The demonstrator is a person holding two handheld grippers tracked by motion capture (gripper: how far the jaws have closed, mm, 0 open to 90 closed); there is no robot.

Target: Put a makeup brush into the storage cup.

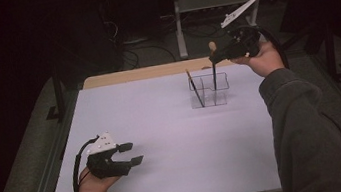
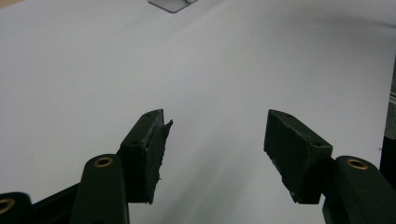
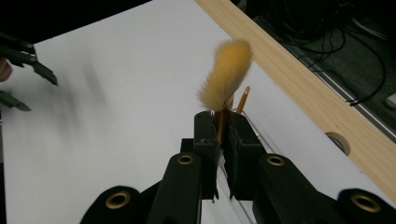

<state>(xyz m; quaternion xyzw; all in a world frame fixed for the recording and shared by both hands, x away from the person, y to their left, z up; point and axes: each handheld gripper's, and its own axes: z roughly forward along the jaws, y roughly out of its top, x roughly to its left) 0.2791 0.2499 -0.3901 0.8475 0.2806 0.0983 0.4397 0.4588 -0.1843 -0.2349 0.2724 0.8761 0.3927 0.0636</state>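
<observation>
Your right gripper (image 1: 217, 55) is clamped on the brush (image 3: 227, 74) near its bristles, handle down in the clear holder (image 1: 209, 91) at the sheet's far side. Lift straight up so the handle clears the rim (a pencil (image 1: 194, 88) leans in the next cell). Your left gripper (image 1: 131, 153) rests wide and empty on the white sheet (image 1: 165, 142); the room around is dark.

The right gripper (image 3: 223, 140) has its black jaws clamped on the orange handle of a brush (image 3: 227, 77), whose pale yellow bristle tuft (fluffy, slightly blurred) stands above them. A pencil (image 3: 243, 99) tip rises just behind the tuft. Beneath lies the white table (image 3: 116, 93), a wooden strip (image 3: 299, 79) along its right edge. The left gripper (image 3: 23, 70) shows far left.
</observation>
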